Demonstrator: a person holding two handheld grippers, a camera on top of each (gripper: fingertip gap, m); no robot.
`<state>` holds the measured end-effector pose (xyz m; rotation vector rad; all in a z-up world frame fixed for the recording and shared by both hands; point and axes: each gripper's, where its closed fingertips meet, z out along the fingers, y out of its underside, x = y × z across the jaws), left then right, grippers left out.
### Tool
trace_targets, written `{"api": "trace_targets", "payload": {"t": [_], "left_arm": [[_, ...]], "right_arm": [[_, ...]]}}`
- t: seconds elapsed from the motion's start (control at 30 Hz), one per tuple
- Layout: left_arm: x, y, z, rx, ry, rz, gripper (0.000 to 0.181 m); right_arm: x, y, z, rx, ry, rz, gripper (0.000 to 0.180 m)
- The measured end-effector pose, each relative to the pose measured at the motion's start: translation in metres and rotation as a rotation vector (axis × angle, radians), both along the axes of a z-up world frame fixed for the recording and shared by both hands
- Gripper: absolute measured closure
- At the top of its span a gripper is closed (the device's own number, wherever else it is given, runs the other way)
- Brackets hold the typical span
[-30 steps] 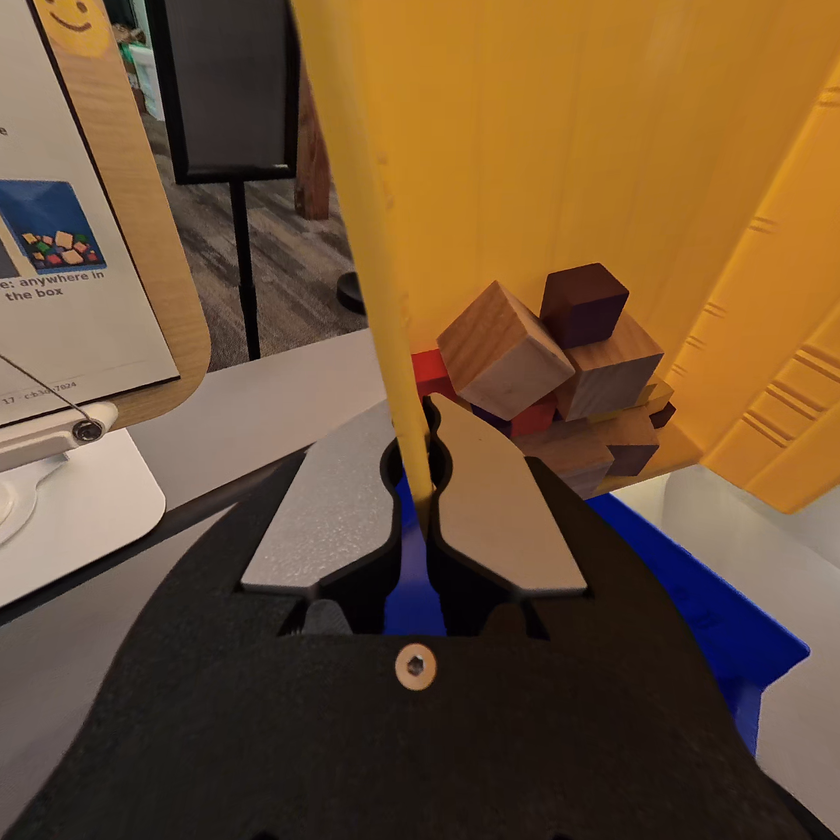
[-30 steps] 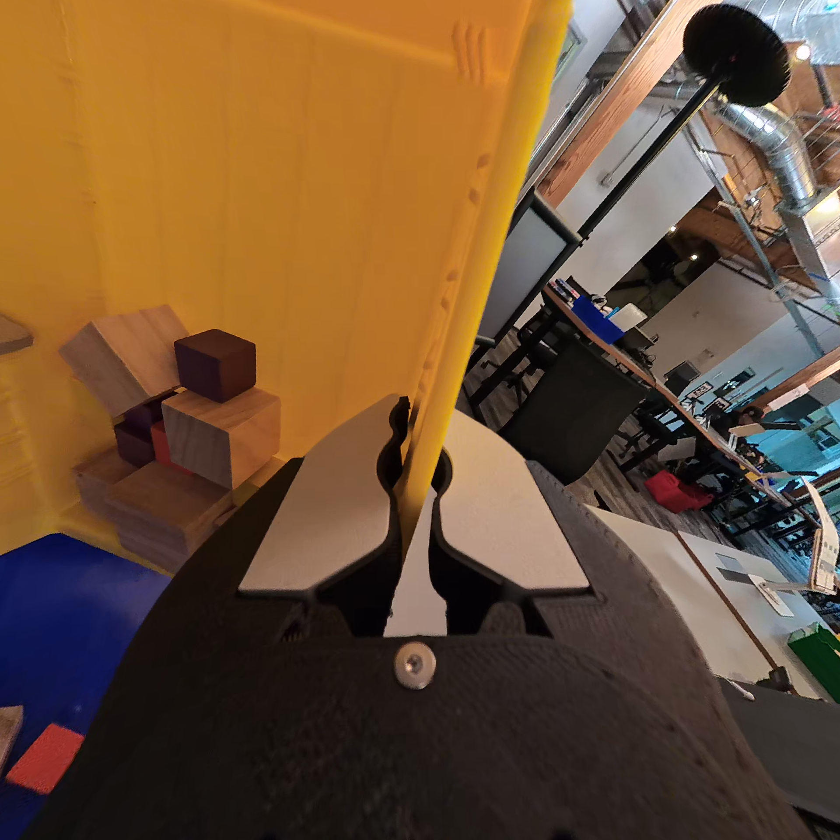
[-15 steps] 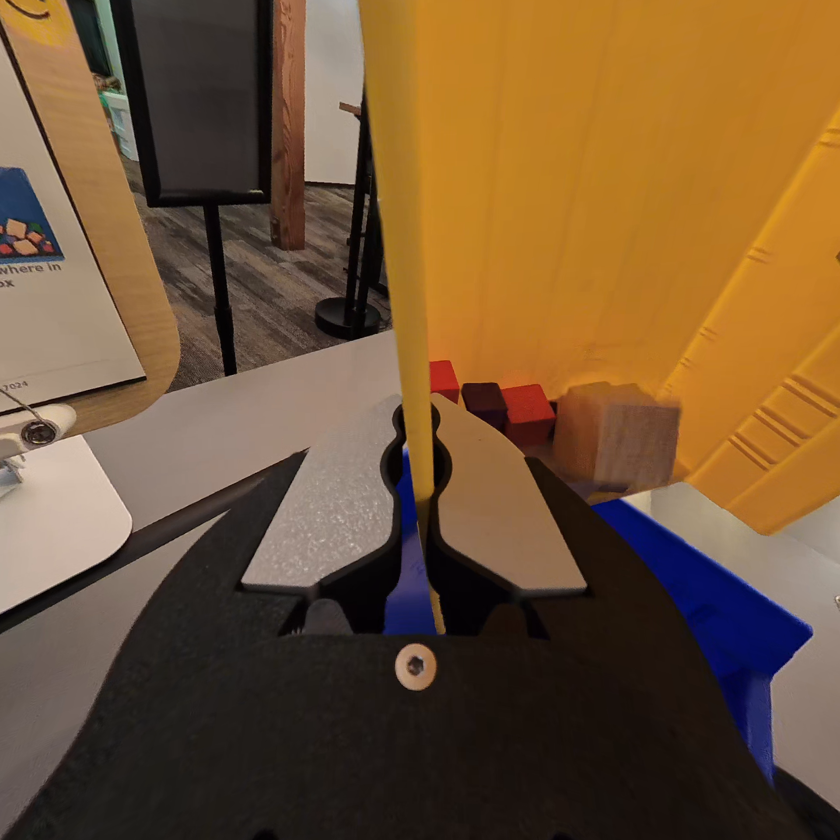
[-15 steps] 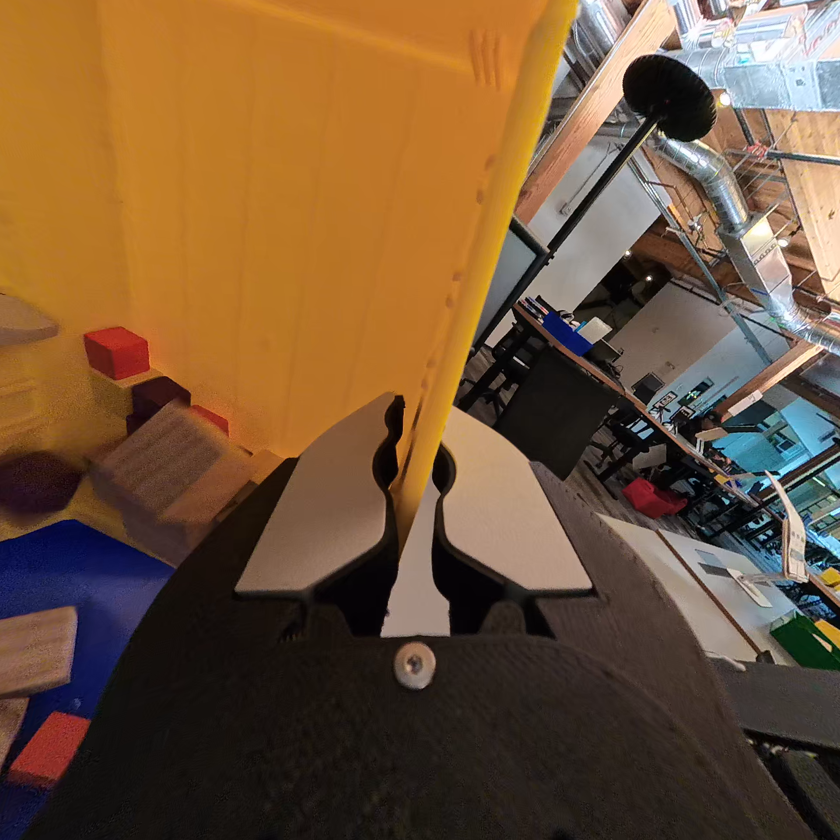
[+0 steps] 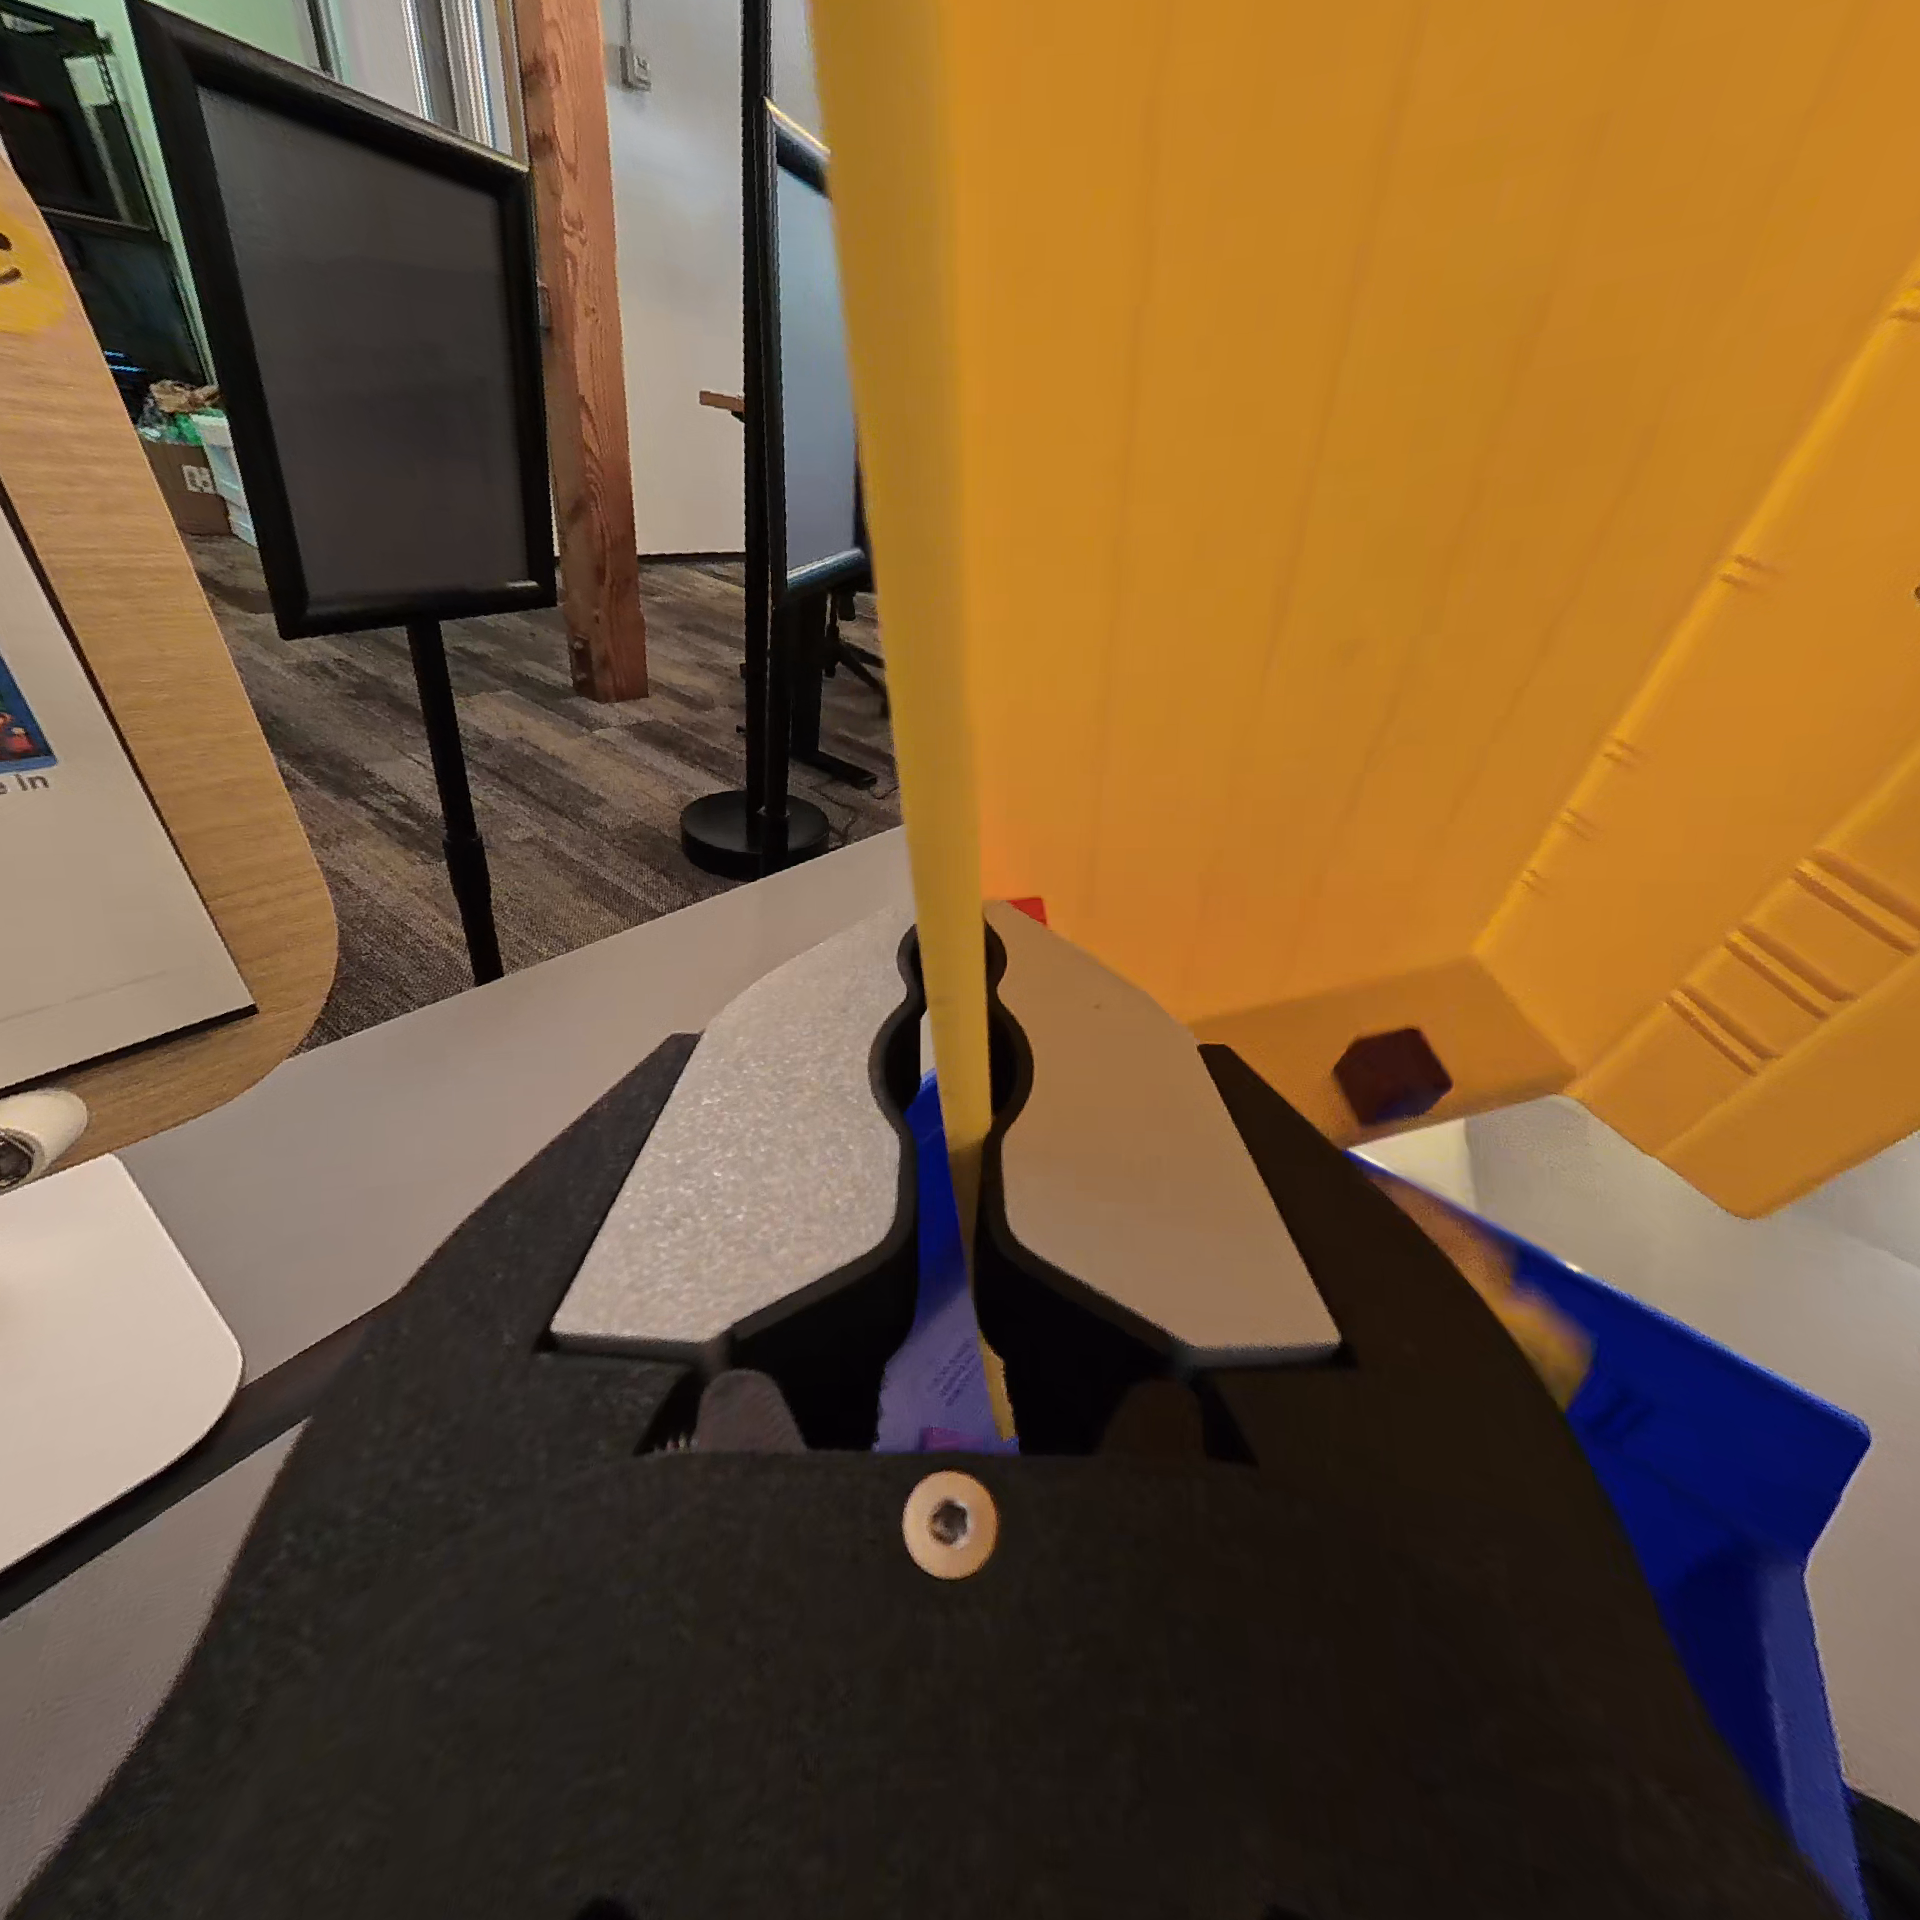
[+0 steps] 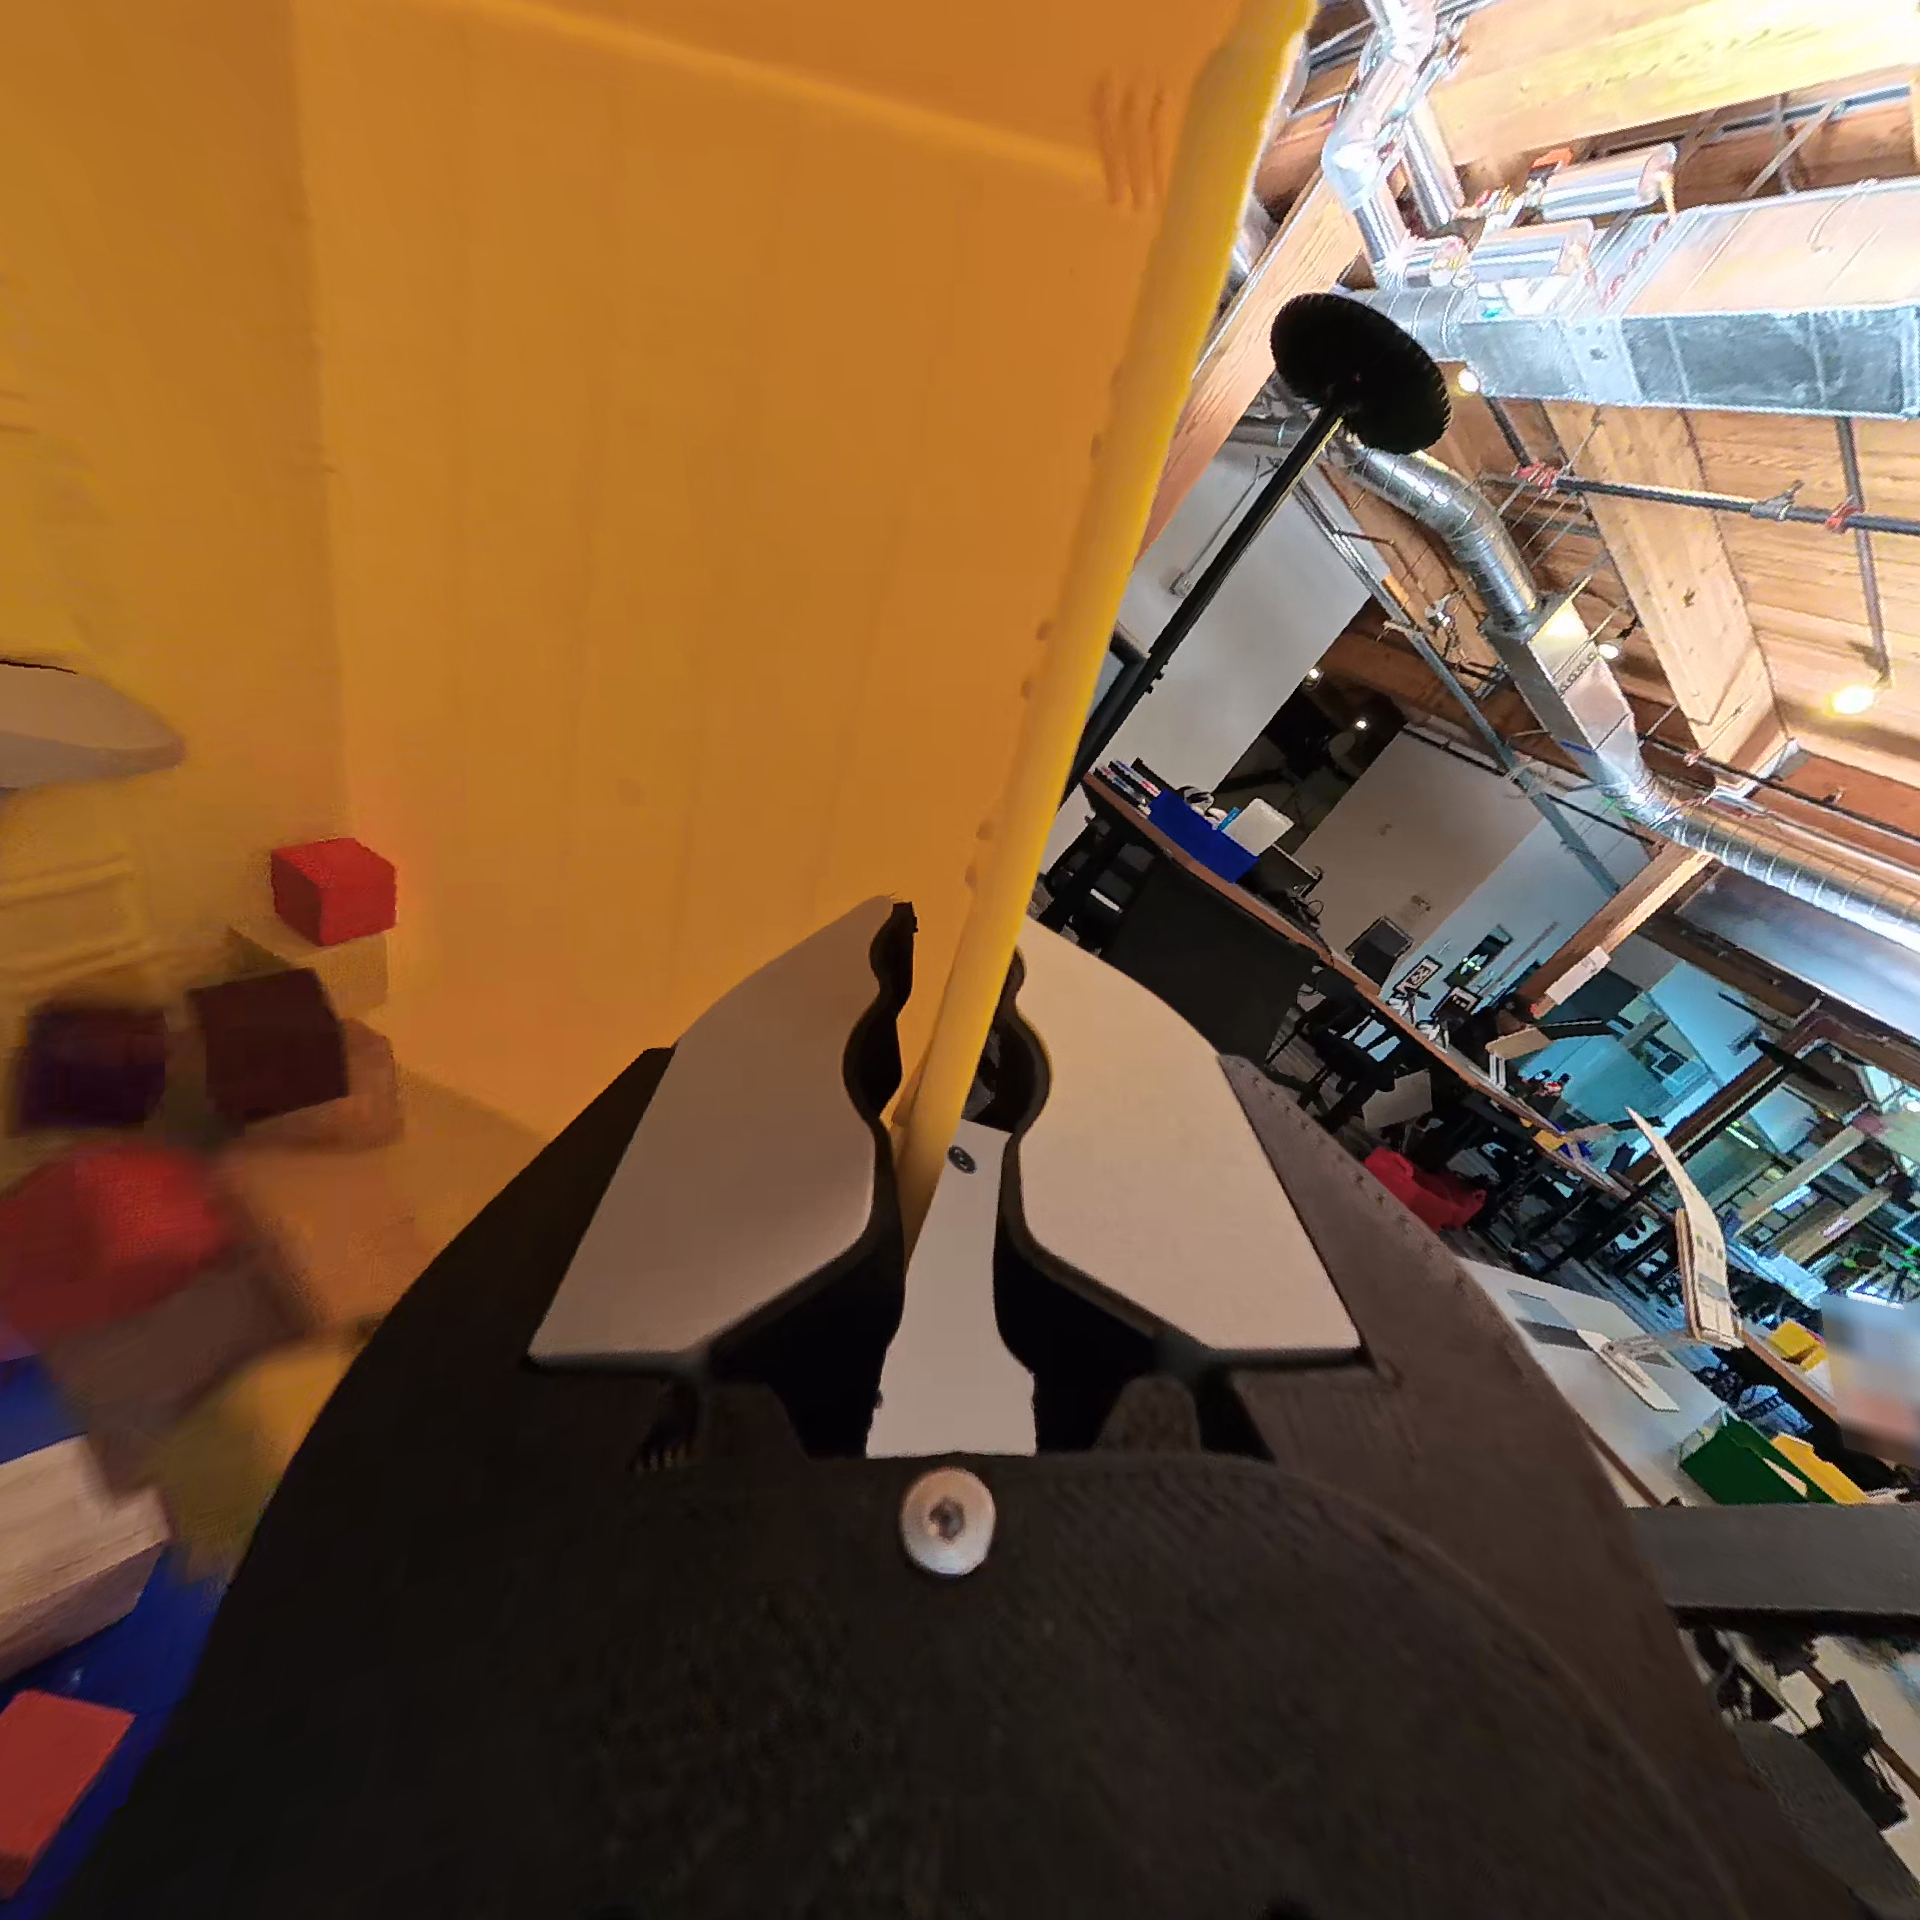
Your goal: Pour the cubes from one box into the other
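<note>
- The left gripper (image 5: 954, 997) fills the lower half of the left wrist view, its two grey pads pressed onto the thin side wall of the yellow box (image 5: 1351, 468), which runs up as a narrow yellow strip from between the fingertips to the top edge of the frame.
- The box is tipped steeply; its inner face spreads over the upper right of that frame, and its lower rim sits at centre right.
- A dark purple cube (image 5: 1390, 1072) lies at that lower rim, right of the gripper, and a sliver of a red cube (image 5: 1027, 908) shows just above the right fingertip.
- The blue box (image 5: 1683, 1455) lies under the yellow one, at the lower right of the frame, partly hidden by the gripper's black body.
- A grey table (image 5: 436, 1143) runs across the left middle, with a black framed sign on a stand (image 5: 374, 395) at upper left.
- In the right wrist view the right gripper (image 6: 961, 987) pinches the opposite wall of the yellow box (image 6: 675, 468); the wall's edge rises from between the fingertips toward the top centre.
- A red cube (image 6: 332, 891) clings inside the box at middle left, with a dark cube (image 6: 268, 1044) just below it.
- Blurred cubes (image 6: 104, 1247) fill the left edge, above the blue box (image 6: 135, 1673) in the lower left corner.
</note>
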<state>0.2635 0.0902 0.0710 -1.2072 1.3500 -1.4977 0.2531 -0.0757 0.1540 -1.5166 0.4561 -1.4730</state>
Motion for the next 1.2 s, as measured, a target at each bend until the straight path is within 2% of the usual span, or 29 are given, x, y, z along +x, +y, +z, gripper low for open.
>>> {"api": "trace_targets", "payload": {"t": [0.43, 0.57, 0.67, 0.73, 0.8, 0.9, 1.0, 1.07, 1.13, 1.2], "left_arm": [[-0.004, -0.007, 0.018, 0.017, -0.101, -0.027, 0.175], [-0.011, -0.015, 0.038, 0.041, -0.153, -0.01, 0.175], [-0.013, -0.028, 0.052, -0.009, -0.089, 0.017, 0.175], [-0.013, -0.042, 0.06, -0.05, -0.017, 0.014, 0.172], [-0.014, -0.065, 0.062, -0.06, 0.07, -0.056, 0.162], [-0.018, -0.102, 0.06, -0.061, 0.195, -0.213, 0.142], [-0.034, -0.108, 0.063, -0.108, 0.237, -0.268, 0.144], [-0.044, -0.087, 0.048, -0.065, 0.301, -0.2, 0.145], [-0.053, -0.059, 0.01, 0.014, 0.473, -0.114, 0.13], [-0.067, -0.037, -0.034, 0.049, 0.655, -0.085, 0.125]], "right_arm": [[-0.019, -0.004, 0.013, 0.018, -0.107, 0.034, 0.163], [-0.026, -0.013, 0.029, 0.038, -0.164, 0.046, 0.163], [-0.019, -0.026, 0.048, 0.05, -0.141, 0.028, 0.166], [-0.005, -0.037, 0.064, 0.049, -0.065, 0.0, 0.174], [0.019, -0.048, 0.081, 0.004, 0.043, -0.012, 0.174], [0.064, -0.062, 0.092, -0.068, 0.336, 0.005, 0.174], [0.102, -0.107, 0.085, -0.202, 0.583, -0.155, 0.174], [0.115, -0.145, 0.069, -0.278, 0.727, -0.263, 0.173], [0.122, -0.178, 0.035, -0.334, 0.891, -0.323, 0.173], [0.123, -0.208, -0.01, -0.387, 1.056, -0.366, 0.174]]}}
